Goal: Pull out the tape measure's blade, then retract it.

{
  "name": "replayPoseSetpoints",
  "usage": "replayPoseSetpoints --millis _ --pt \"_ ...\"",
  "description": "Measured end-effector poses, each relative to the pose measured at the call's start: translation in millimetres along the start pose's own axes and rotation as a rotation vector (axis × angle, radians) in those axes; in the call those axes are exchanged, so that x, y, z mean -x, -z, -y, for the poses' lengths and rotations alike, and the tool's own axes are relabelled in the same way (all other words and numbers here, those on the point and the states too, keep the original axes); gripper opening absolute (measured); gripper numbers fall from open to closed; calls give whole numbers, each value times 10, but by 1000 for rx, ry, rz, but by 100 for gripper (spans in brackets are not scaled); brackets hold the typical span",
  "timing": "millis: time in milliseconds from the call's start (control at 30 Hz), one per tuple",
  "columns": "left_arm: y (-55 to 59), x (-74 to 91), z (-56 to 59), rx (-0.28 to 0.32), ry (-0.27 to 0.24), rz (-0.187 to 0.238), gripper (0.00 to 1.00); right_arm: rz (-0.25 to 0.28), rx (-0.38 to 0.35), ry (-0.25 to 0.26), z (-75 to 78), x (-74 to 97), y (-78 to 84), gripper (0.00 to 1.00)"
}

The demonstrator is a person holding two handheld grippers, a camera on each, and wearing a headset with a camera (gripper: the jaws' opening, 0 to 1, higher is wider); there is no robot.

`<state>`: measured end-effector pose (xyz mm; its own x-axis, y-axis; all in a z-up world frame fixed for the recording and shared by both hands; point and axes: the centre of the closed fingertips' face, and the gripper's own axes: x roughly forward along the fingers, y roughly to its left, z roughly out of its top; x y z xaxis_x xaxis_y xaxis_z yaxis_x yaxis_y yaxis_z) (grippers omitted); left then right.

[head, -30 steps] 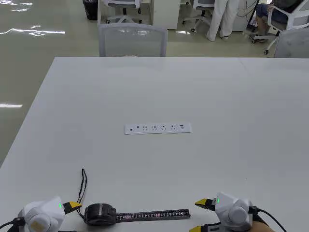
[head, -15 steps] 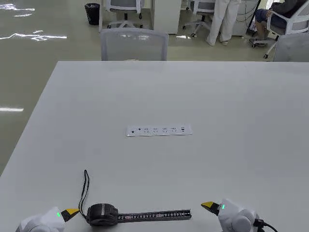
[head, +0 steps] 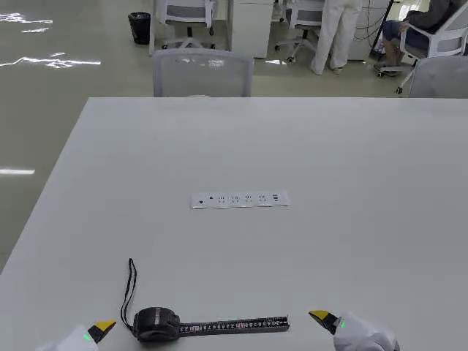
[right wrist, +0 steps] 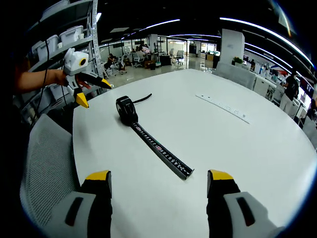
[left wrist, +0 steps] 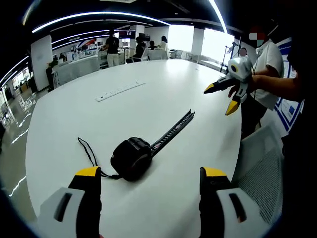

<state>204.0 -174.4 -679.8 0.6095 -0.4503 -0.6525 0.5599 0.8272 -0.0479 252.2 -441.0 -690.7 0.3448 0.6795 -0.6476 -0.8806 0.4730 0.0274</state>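
A black tape measure (head: 155,324) lies near the table's front edge, its blade (head: 234,326) pulled out flat to the right and a black wrist loop (head: 129,287) trailing behind it. The case (left wrist: 131,157) and blade (left wrist: 173,132) lie ahead of my open left gripper (left wrist: 150,181), which holds nothing. My open right gripper (right wrist: 159,183) faces the blade tip (right wrist: 184,172) from a short distance, with the case (right wrist: 126,109) beyond. In the head view the left gripper (head: 96,328) sits left of the case and the right gripper (head: 325,319) right of the blade tip.
A white power strip (head: 240,199) lies flat at mid-table. The white table (head: 292,146) stretches far behind. A grey mesh chair (head: 202,72) stands at the far edge, with more chairs and people beyond.
Both grippers have drawn back toward the front edge and away from the tape measure. The tape measure and its blade lie as before; the camera has tilted slightly.
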Motion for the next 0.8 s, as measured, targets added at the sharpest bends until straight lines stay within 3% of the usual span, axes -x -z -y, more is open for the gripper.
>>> replayPoseSetpoints --millis 467,800 --pt "-9 87 124 57 -52 24 88 30 -72 28 -171 83 -52 89" --pt "-87 144 152 110 -92 71 99 48 -88 50 -180 147 -60 94"
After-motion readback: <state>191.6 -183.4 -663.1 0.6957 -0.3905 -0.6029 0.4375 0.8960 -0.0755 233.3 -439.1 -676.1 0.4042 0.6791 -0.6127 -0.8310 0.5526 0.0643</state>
